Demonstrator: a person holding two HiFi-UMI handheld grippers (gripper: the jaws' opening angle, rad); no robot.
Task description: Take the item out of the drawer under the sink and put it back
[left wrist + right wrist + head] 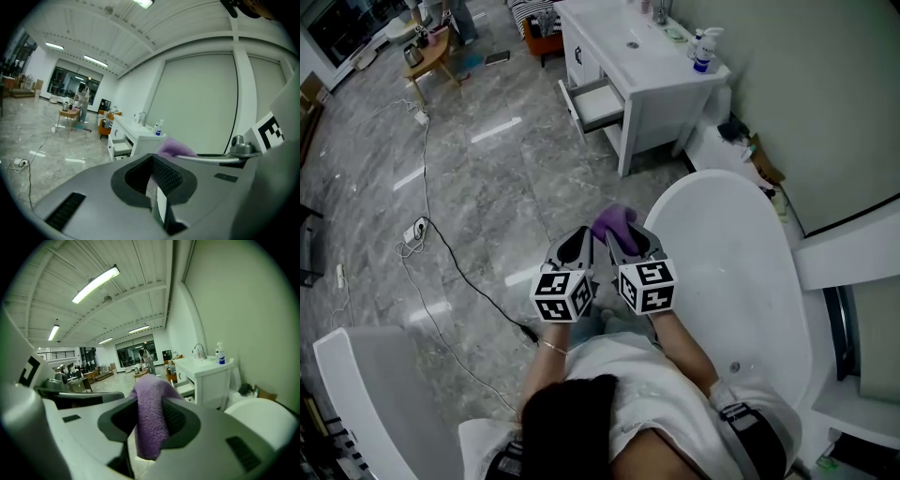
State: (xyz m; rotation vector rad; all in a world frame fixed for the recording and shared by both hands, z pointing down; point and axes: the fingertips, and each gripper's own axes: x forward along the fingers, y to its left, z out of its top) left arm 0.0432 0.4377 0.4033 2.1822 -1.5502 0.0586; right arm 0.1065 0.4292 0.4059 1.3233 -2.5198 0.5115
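Observation:
A purple cloth (615,221) is pinched in my right gripper (623,236), which is shut on it; in the right gripper view the cloth (150,420) hangs folded between the jaws. My left gripper (578,234) is held close beside it on the left, its jaws shut with nothing in them (151,161), and the cloth (174,147) peeks over its right side. Ahead across the floor stands the white sink cabinet (649,89) with one drawer (592,103) pulled open, seen also as the drawer (185,389) in the right gripper view.
A white bathtub (741,272) lies just right of the grippers. A pump bottle (705,49) stands on the cabinet top. A power strip (417,230) and its black cable (469,281) trail over the grey marble floor at left. A white curved seat (356,384) is at bottom left.

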